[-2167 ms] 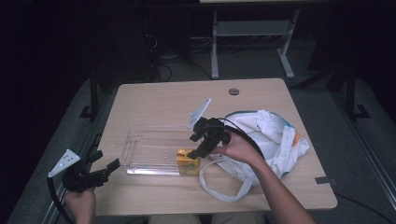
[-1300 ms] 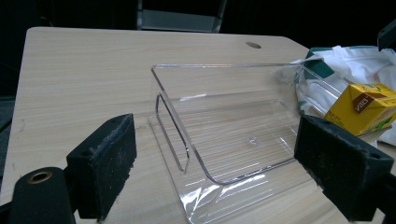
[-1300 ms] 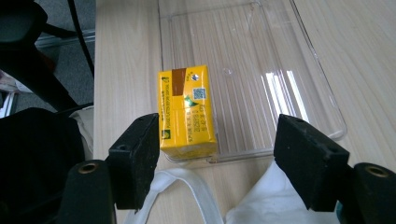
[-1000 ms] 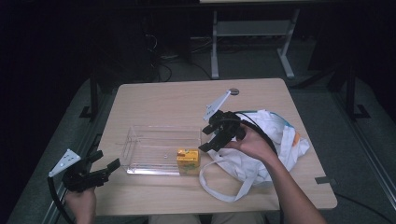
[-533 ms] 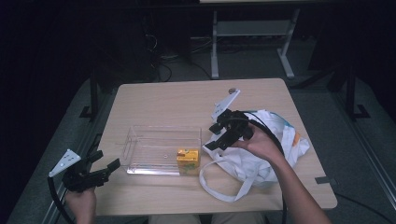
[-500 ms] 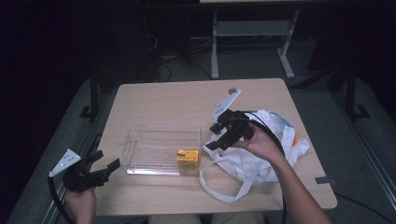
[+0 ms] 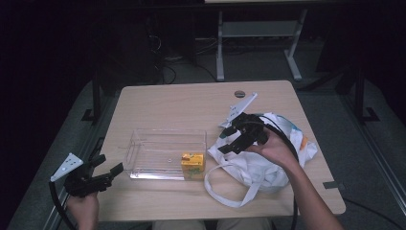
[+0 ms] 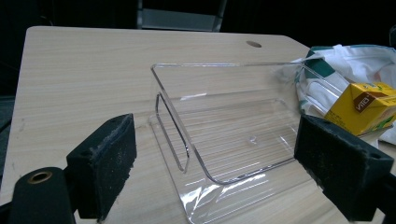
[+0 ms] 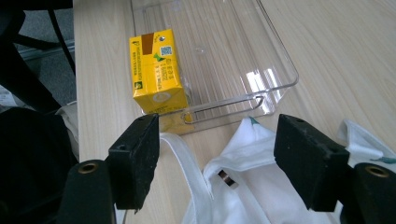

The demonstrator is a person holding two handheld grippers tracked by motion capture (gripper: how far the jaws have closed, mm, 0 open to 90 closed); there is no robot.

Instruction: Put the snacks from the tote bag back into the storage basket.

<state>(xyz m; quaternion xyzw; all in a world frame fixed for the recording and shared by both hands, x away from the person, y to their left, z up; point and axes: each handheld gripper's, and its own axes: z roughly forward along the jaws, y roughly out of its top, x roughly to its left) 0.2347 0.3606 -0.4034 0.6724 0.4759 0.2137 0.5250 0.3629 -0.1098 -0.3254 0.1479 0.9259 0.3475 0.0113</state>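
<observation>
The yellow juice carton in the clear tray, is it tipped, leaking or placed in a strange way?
Nothing stands out. The yellow juice carton stands upright in the near right corner of the clear plastic tray, beside the white cloth bag. No liquid shows in the tray or on the table. Both grippers' jaws are open and hold nothing.

A yellow drink carton (image 7: 193, 165) is standing upright in the clear tray's (image 7: 158, 139) corner, just ahead of the empty, spread-jawed right gripper (image 7: 233, 140).

Your left gripper (image 7: 106, 174) sits low at the tabletop's near-left corner, jaws wide apart. Your right gripper (image 7: 233, 138) hovers right of centre, jaws spread, empty.
</observation>
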